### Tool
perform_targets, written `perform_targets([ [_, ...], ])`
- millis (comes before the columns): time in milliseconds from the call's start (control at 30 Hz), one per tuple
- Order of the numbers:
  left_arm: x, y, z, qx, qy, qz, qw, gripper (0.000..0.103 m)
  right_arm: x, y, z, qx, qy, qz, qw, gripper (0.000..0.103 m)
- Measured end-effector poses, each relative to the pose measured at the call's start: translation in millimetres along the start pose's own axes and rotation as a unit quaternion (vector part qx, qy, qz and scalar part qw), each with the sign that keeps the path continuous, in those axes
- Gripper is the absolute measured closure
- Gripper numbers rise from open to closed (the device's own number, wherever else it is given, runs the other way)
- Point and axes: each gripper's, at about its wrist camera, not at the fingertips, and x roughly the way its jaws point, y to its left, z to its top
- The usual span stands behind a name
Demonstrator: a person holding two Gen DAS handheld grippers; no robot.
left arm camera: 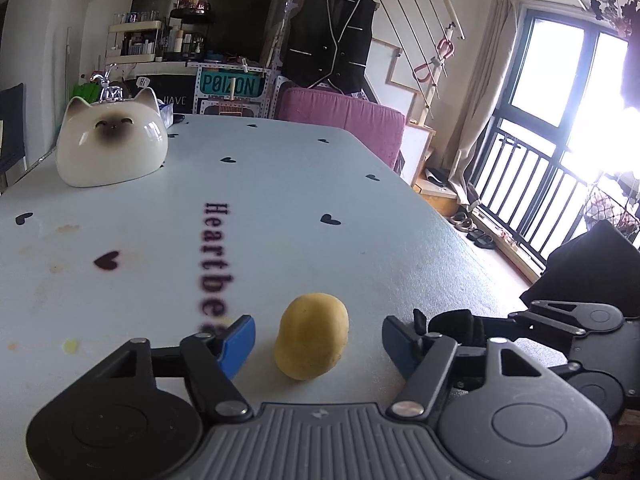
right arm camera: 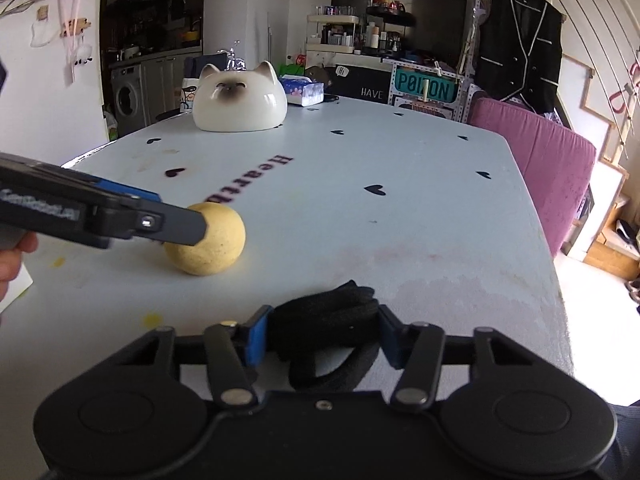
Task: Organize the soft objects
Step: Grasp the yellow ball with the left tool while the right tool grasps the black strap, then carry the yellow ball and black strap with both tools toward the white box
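Note:
A yellow, potato-shaped soft object point(left arm camera: 312, 336) lies on the white table point(left arm camera: 280, 184). My left gripper point(left arm camera: 318, 340) straddles it, open, with a gap between each blue pad and the object. In the right wrist view the same yellow object point(right arm camera: 216, 244) sits behind one left finger point(right arm camera: 176, 226). A black rolled fabric bundle point(right arm camera: 324, 320) lies near the table's front edge. My right gripper point(right arm camera: 324, 336) is shut on it, both blue pads against its sides. In the left wrist view that gripper's finger point(left arm camera: 560, 320) and the black bundle point(left arm camera: 452, 320) show at the right.
A glossy cat-shaped ceramic piece point(right arm camera: 240, 100) stands at the table's far left, with a tissue box point(right arm camera: 304, 92) behind it. A pink chair point(right arm camera: 552, 176) is along the right edge. A person's hand point(right arm camera: 12, 256) shows at the left.

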Motion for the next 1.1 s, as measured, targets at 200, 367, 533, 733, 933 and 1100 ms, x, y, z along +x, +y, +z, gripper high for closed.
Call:
perform_targets([
  [200,5.1,-2.0,-0.1,0.005,0.010,0.016,0.9998,0.040,-9.8,3.5,-0.8,0.012,-0.004,-0.006,1.000,0.064],
  [367,10.2,0.2,0.6,-0.005,0.025,0.025,0.9994,0.064,-20.6,4.8,0.4,0.032,-0.007,-0.017,0.999,0.070],
  [533,5.9,-0.3,0.7,-0.014,0.030,0.029,0.9990,0.071,-32.4,6.0,-0.6,0.049,-0.007,-0.021,0.999,0.070],
  [733,-10.9,-9.1,-1.5,-0.007,0.036,0.020,0.9991,0.077,-48.7,8.8,-3.4,0.067,-0.009,-0.025,0.997,0.071],
  [933,-42.3,-18.7,-4.3,0.000,0.031,0.009,0.9995,0.079,-72.0,17.8,-3.1,0.083,-0.020,-0.030,0.996,0.072],
  [1100,-77.4,-25.8,-6.4,0.000,0.019,-0.001,0.9998,0.080,-97.1,29.3,-3.2,0.095,-0.027,-0.039,0.994,0.072],
])
